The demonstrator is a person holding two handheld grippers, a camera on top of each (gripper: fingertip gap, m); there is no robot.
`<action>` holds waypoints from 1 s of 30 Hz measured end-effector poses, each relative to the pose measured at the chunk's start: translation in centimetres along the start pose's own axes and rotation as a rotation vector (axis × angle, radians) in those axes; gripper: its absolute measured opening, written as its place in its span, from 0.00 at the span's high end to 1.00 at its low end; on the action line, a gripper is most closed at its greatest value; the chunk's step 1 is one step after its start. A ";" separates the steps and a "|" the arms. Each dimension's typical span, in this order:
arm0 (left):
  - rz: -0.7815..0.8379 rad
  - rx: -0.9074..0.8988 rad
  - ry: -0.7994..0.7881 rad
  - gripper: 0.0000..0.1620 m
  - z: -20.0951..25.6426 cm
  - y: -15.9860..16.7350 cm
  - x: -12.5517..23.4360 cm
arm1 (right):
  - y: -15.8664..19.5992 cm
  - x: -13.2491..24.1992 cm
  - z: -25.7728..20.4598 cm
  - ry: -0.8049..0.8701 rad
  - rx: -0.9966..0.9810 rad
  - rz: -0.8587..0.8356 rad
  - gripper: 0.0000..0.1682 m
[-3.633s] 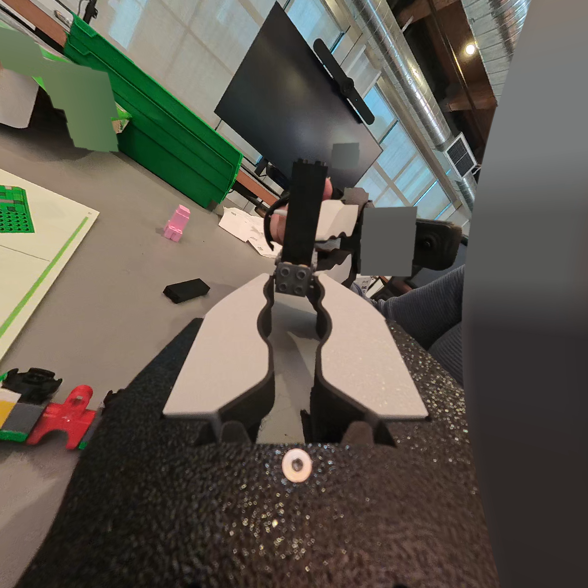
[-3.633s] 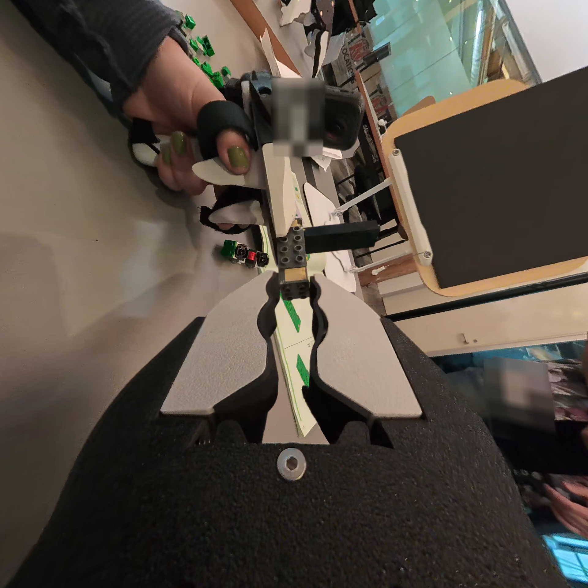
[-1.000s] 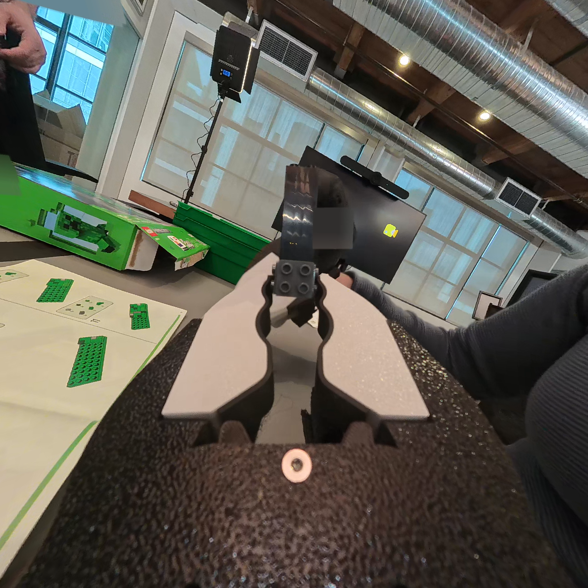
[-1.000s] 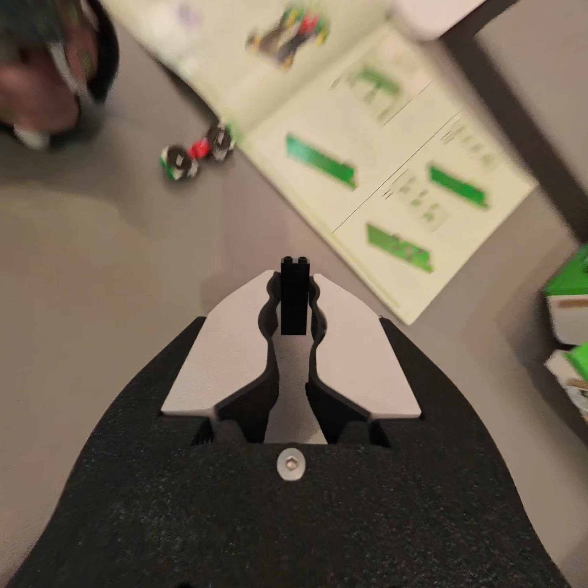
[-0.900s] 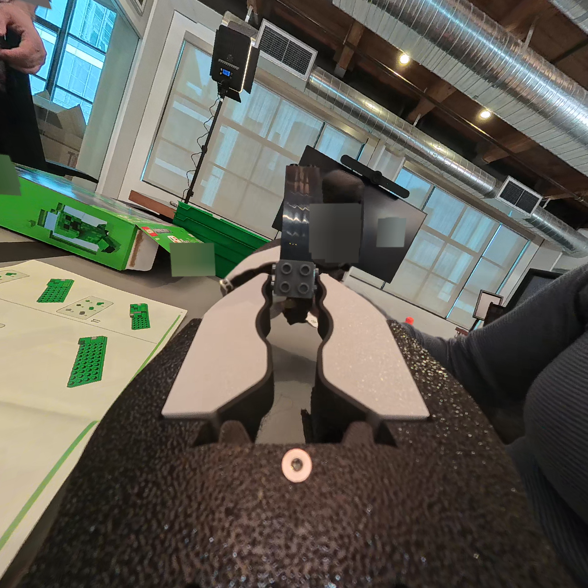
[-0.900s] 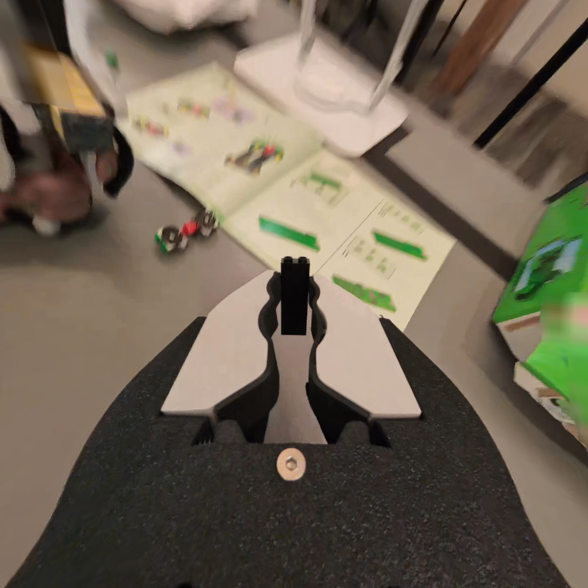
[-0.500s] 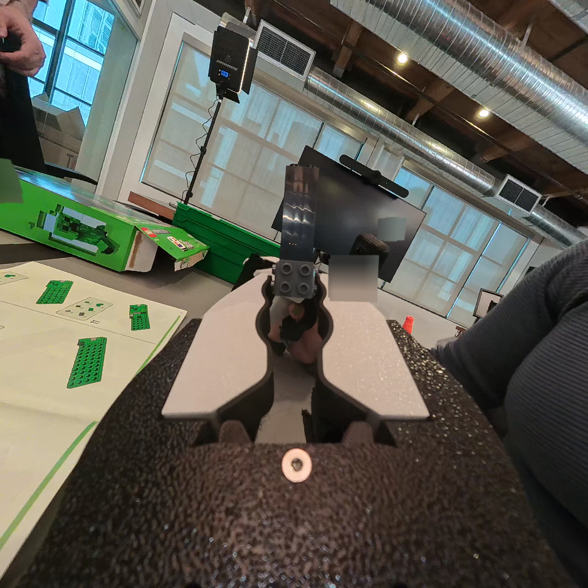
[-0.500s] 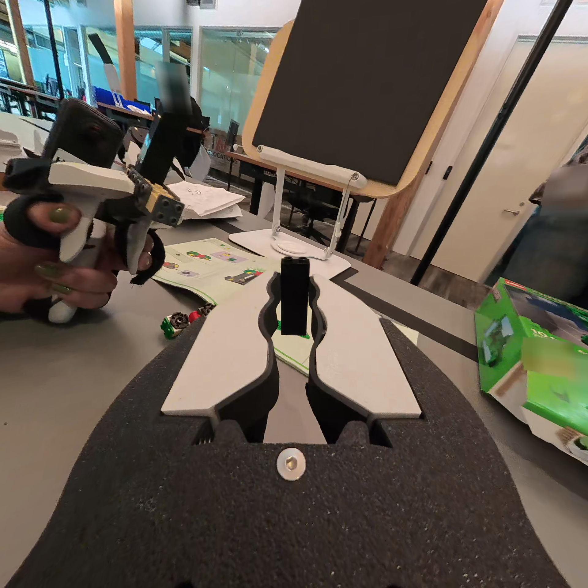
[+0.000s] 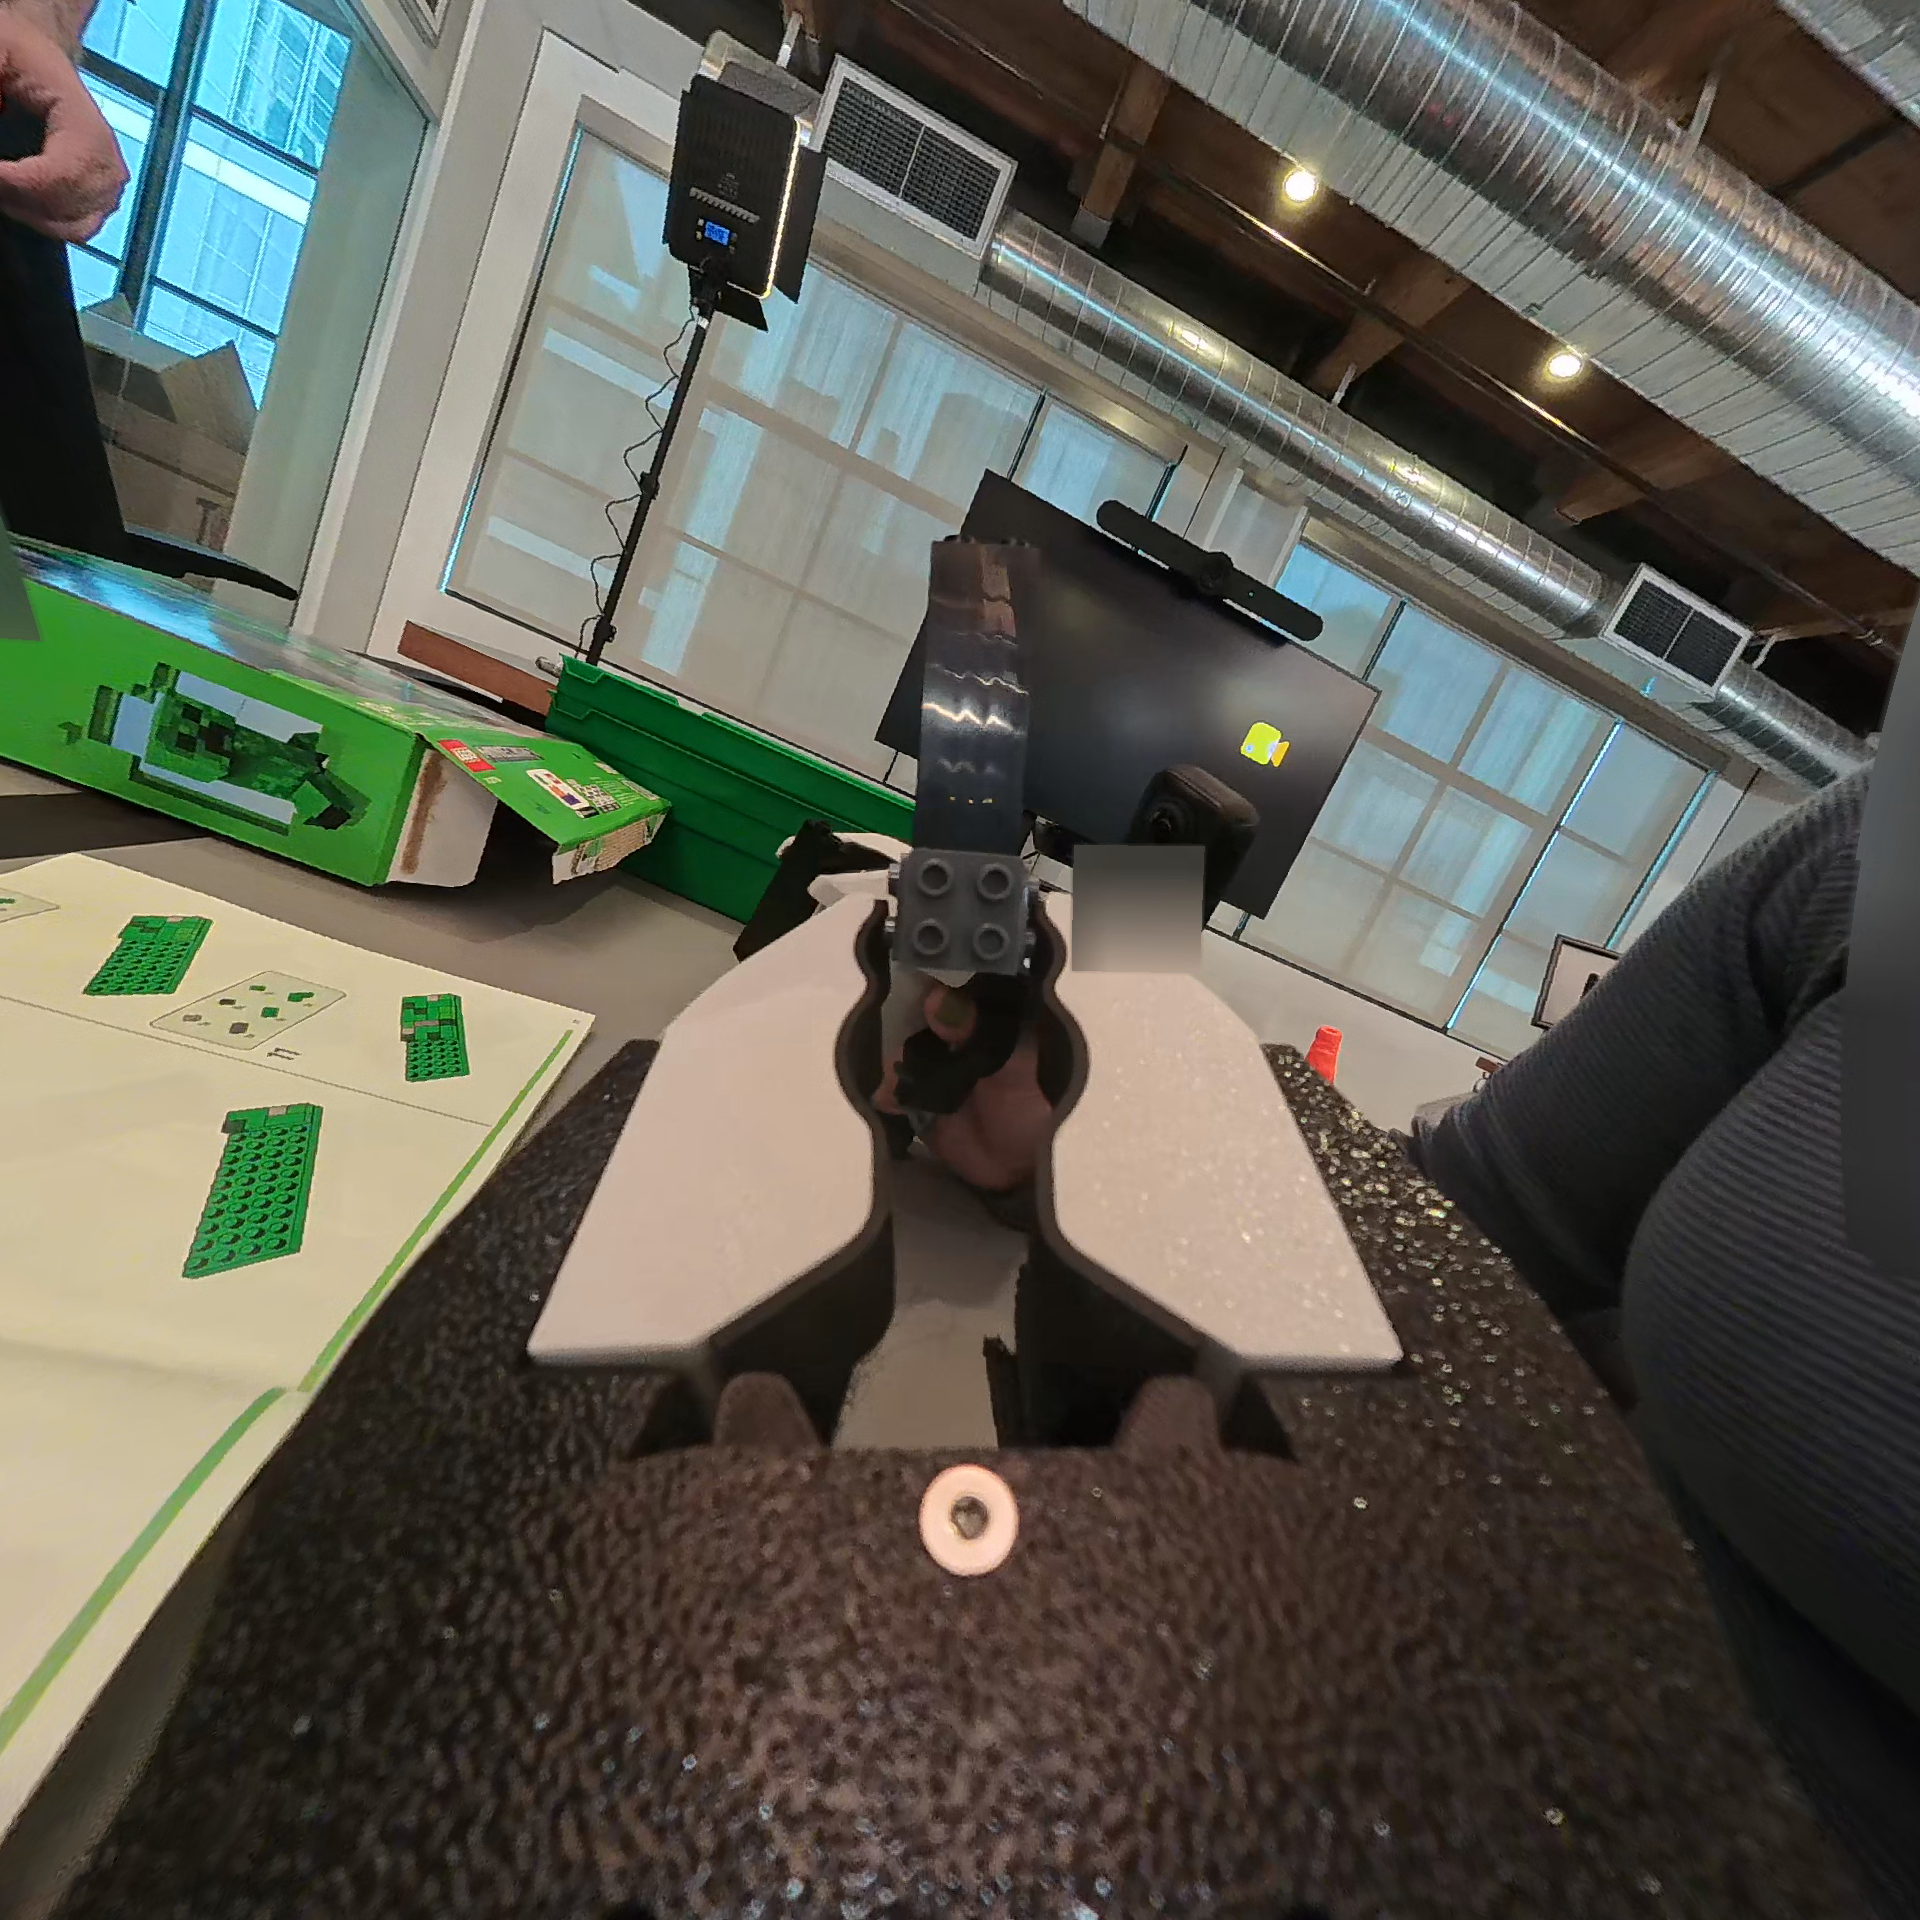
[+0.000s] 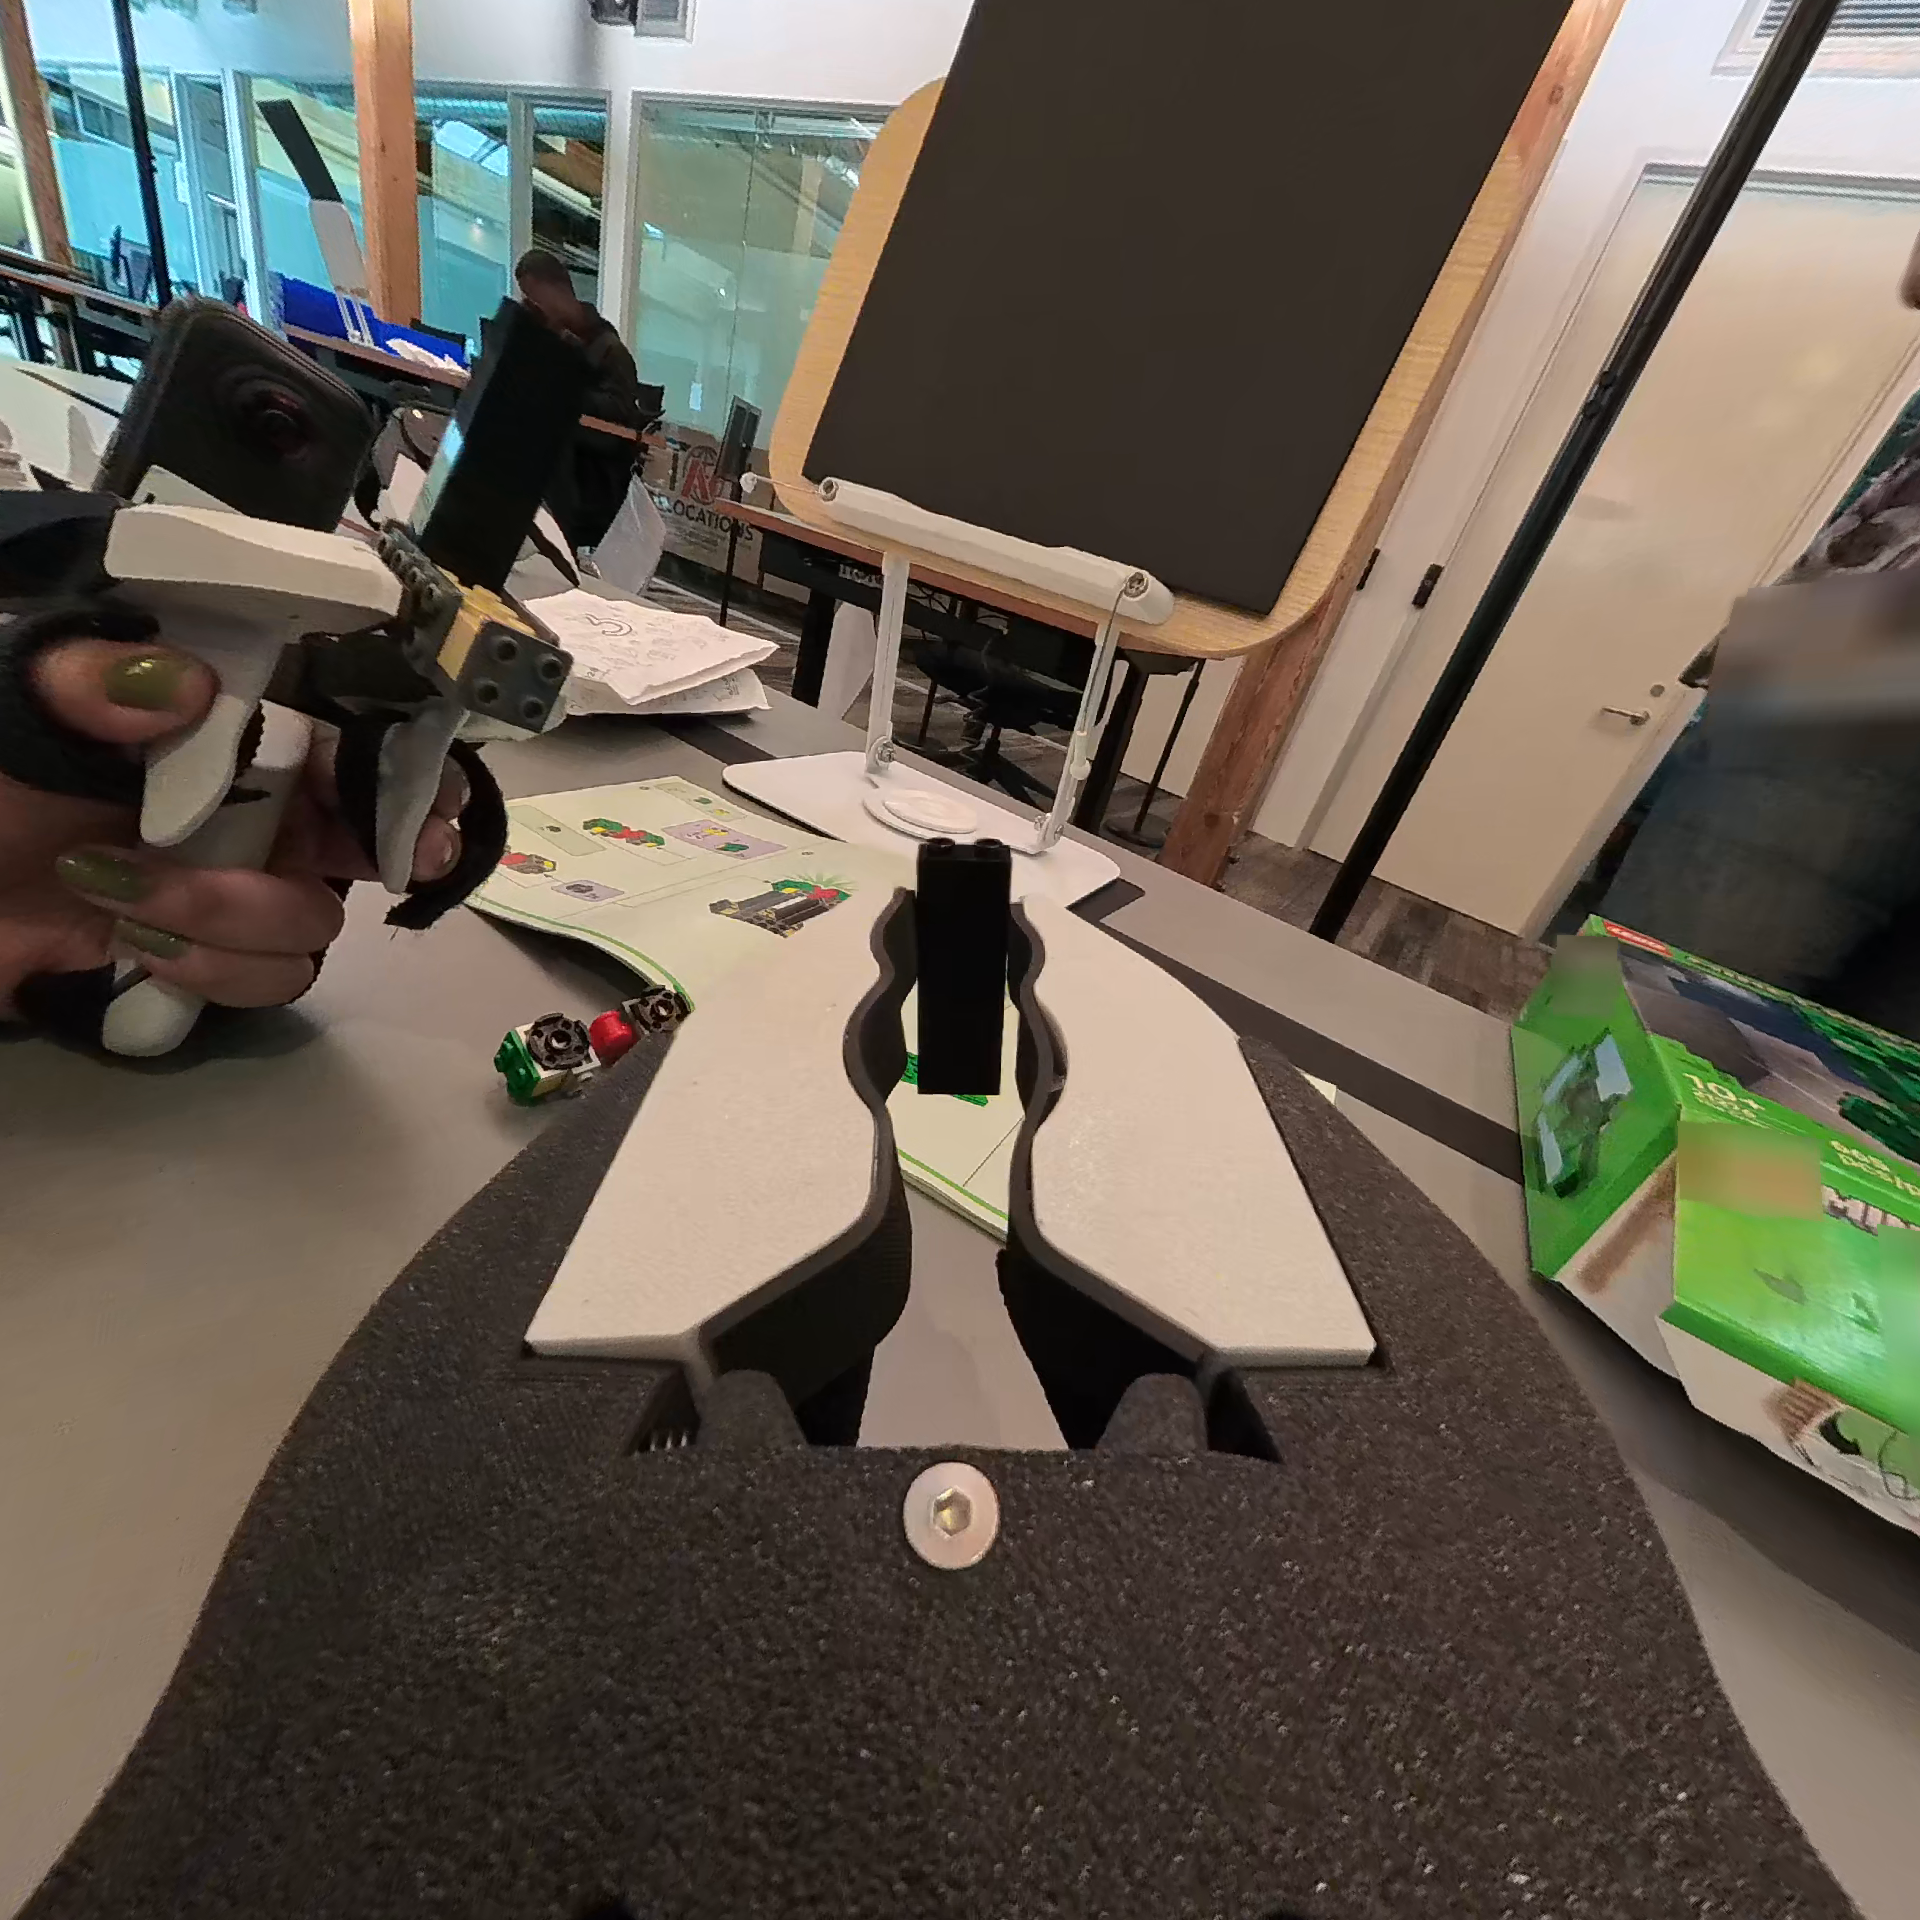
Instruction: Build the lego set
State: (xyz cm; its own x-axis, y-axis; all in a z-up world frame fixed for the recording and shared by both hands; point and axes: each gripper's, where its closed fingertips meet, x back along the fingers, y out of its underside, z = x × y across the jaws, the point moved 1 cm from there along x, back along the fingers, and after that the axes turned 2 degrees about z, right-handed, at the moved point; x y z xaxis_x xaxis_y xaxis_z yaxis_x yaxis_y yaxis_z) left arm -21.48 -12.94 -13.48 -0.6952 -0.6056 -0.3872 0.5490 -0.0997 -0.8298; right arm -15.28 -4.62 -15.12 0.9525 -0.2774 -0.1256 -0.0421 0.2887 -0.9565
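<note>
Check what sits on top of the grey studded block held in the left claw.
A tall black column brick rises from the grey studded block clamped in the left claw. Their joint and the block's rear are hidden from that view.

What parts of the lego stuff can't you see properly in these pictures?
- Left wrist view: the bottom of the tall black column is hidden behind the grey studded brick held by the left gripper.
- Right wrist view: the sides of the slim black brick are covered by the right gripper.
- Right wrist view: the small green, red and black wheeled build is too small for detail.
- Right wrist view: the green box is cut off by the edge.
</note>
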 end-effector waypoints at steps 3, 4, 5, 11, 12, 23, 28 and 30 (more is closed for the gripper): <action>0.006 0.011 -0.003 0.84 -0.1 -0.1 0.0 | -0.1 0.0 0.0 0.008 0.022 0.001 0.90; 0.010 0.013 -0.006 0.84 -0.1 -0.1 0.1 | -0.1 0.0 -0.1 0.008 0.028 -0.001 0.90; 0.014 0.016 -0.008 0.84 -0.2 -0.2 0.1 | 0.0 0.0 -0.1 0.007 0.033 -0.004 0.90; 0.019 0.017 -0.004 0.84 -0.1 -0.3 0.1 | 0.0 -0.1 -0.3 0.002 0.043 -0.010 0.90; 0.018 0.015 -0.003 0.84 -0.1 -0.3 0.1 | 0.0 -0.1 -0.2 0.002 0.039 -0.010 0.90; 0.025 0.018 0.008 0.84 0.0 -0.3 0.2 | 0.0 -0.1 -0.2 0.001 0.038 -0.005 0.90; 0.025 0.019 0.009 0.84 0.0 -0.3 0.2 | -0.1 0.0 0.0 0.007 0.031 0.000 0.90; 0.028 0.020 0.008 0.84 -0.1 -0.4 0.2 | -0.1 0.0 0.0 0.010 0.031 0.002 0.90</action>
State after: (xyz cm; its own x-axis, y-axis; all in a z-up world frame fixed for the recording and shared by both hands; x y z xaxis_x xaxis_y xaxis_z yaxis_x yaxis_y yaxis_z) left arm -21.86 -12.97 -13.29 -0.6830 -0.6022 -0.4134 0.5773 -0.0984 -0.8105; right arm -15.26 -4.62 -15.04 0.9493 -0.2861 -0.1305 -0.0345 0.3178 -0.9475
